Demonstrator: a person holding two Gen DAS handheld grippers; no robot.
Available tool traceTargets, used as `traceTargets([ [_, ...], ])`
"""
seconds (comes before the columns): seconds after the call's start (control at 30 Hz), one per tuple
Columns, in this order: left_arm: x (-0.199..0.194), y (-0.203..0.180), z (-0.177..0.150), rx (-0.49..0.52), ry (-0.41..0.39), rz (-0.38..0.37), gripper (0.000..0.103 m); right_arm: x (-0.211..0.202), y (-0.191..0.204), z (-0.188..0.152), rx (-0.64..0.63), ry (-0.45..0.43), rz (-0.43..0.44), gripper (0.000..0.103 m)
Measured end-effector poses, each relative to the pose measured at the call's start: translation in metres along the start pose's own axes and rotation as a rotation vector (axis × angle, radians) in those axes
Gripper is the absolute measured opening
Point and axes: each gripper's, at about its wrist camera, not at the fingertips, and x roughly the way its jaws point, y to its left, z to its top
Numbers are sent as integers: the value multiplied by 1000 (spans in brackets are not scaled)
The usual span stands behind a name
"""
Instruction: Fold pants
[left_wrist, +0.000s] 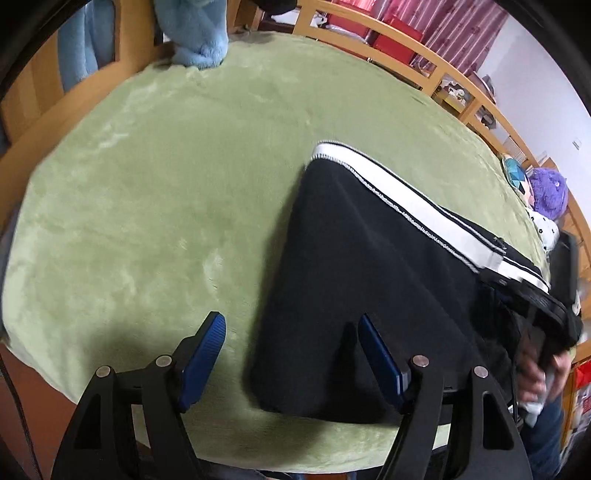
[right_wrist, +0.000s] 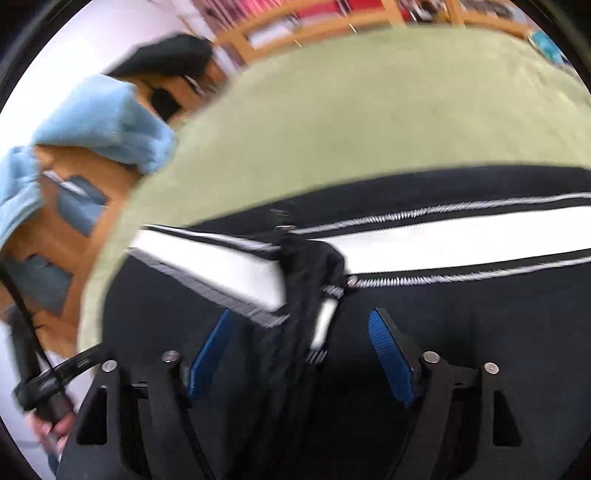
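The black pants (left_wrist: 369, 280) are lying on a green plush blanket (left_wrist: 166, 203) that is covering the worktop, filling the lower right of the left wrist view. A white side stripe (left_wrist: 406, 210) edged with zigzag stitching is running diagonally from the centre toward the right edge. One rounded black end of the pants is sitting near the lower edge of the blanket, at the bottom centre of the frame.

The left tongs (left_wrist: 291, 328) are standing wide apart at the bottom of that view, holding nothing. The left blue pad (left_wrist: 203, 362) is hovering over bare green blanket, while the right blue pad (left_wrist: 380, 362) is showing over the black cloth; I cannot tell whether it is touching. At the right edge the other hand (left_wrist: 543, 373) is gripping a black handle.

The right wrist view is blurring. The right tongs (right_wrist: 299, 339) are gaping wide over the pants (right_wrist: 480, 332), and a bunched black fold with a bit of white stripe (right_wrist: 321, 325) is lying between the pads without either pad pressing on it. The white stripe (right_wrist: 461, 240) is crossing the middle of the frame.

A light blue fluffy cloth (left_wrist: 195, 33) is hanging at the upper left of the left view, and a purple plush toy (left_wrist: 548, 192) is sitting at the right edge.
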Motion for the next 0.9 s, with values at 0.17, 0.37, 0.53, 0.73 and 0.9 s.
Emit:
traceTargets([
  [0.17,-12,4,8,-37,-62,-66,73,-7,7,23,-21,-107,138,21],
  [0.37,-13,-21,31,-53,-137,-289,71,30,9,29,-63,30,-36,35],
  [0.53,16,-31,39,-79,-125,-315,71,-24,8,4,-27,-75,-37,56],
  [0.73,58,-27,29,-99,-33,-189,69,-61,15,-61,-27,-98,126,56],
  [0.9,15,-30,16,-59,-66,-163,71,-39,23,-106,-55,-41,28,54],
])
